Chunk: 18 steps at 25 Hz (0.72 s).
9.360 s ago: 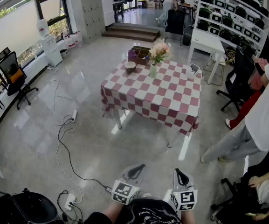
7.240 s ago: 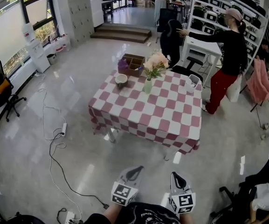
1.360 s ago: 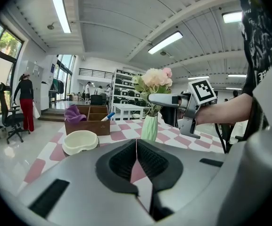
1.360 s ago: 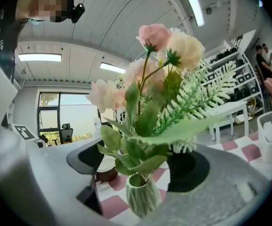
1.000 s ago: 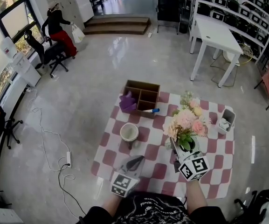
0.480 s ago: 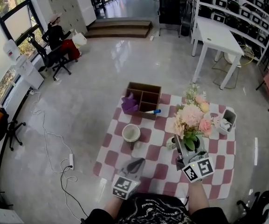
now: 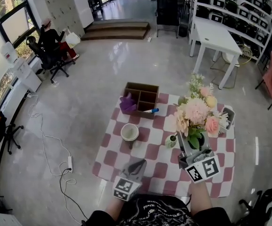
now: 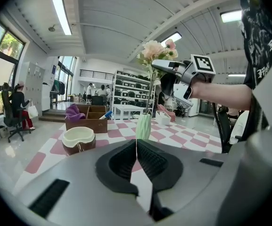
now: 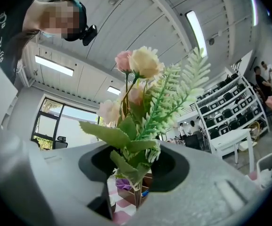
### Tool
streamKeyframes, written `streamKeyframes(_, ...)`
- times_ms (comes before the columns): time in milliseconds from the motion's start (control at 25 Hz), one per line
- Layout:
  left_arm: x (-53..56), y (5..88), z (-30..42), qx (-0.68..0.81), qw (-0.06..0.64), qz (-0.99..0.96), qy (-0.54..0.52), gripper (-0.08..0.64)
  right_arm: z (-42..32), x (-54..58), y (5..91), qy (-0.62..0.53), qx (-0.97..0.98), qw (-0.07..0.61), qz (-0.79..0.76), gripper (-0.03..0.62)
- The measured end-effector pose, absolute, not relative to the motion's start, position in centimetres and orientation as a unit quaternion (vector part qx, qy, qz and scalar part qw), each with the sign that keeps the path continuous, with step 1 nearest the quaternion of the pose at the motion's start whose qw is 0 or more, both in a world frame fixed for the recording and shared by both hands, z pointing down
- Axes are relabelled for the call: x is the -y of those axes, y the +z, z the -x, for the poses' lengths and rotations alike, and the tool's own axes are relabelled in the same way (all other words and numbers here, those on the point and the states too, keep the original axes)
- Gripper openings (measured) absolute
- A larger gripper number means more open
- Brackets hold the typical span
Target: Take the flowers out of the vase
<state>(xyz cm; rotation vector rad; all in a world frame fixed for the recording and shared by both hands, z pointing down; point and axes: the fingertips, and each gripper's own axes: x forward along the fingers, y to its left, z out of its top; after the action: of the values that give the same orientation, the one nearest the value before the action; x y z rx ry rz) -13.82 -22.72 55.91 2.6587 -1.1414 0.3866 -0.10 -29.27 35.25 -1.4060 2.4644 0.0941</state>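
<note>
While the left tongs (image 7: 136, 163) hover low over the near edge of the counter (image 7: 150, 152), their jaws pressed together with nothing between them, the right tongs (image 7: 186, 149) are raised above the red-and-white checked cloth and clenched on the flowers (image 7: 197, 116). Those jaws have just been closing, and the right gripper view shows the green leaves and stems of the bunch (image 9: 138, 112) pinched between the dark pads, pink and cream blooms standing up above them. The pale green ribbed vase (image 7: 172, 140) stands upright on the counter just left of the right tongs and below the bunch. From the left gripper view the vase (image 8: 143, 126) sits in the middle of the cloth, with the right tongs (image 8: 157, 64) well above it and thin stems running down toward its mouth; whether the stem ends are clear of the rim cannot be told. A cream-lined bowl (image 7: 129, 132) rests on the left part of the counter, apart from the vase. At the far edge stands a wooden box (image 7: 143, 97) with compartments, a purple cloth (image 7: 127, 103) in its left side and a blue-capped pen (image 7: 152, 110) at its front. A white basket (image 7: 228, 114) sits at the far right corner.
</note>
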Motion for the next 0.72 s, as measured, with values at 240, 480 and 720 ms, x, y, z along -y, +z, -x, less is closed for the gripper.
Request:
streamKeyframes(240, 22.2, 56.2, 12.8, 0.378, 0.112, -0.909, 0.134, 0.012, -0.5, 27.7, 33.4, 0.053, -0.857, 0.160, 0.487, 0.173)
streamKeyframes(480, 21.4, 56.5, 10.6, 0.357, 0.118, -0.918, 0.128, 0.012, -1.8, 25.7, 32.7, 0.063, -0.857, 0.144, 0.491, 0.166)
streamKeyframes(720, 21.0, 56.8, 8.6, 0.339, 0.119, -0.925, 0.127, 0.012, -4.9, 24.5, 32.6, 0.061, -0.838, 0.133, 0.526, 0.158)
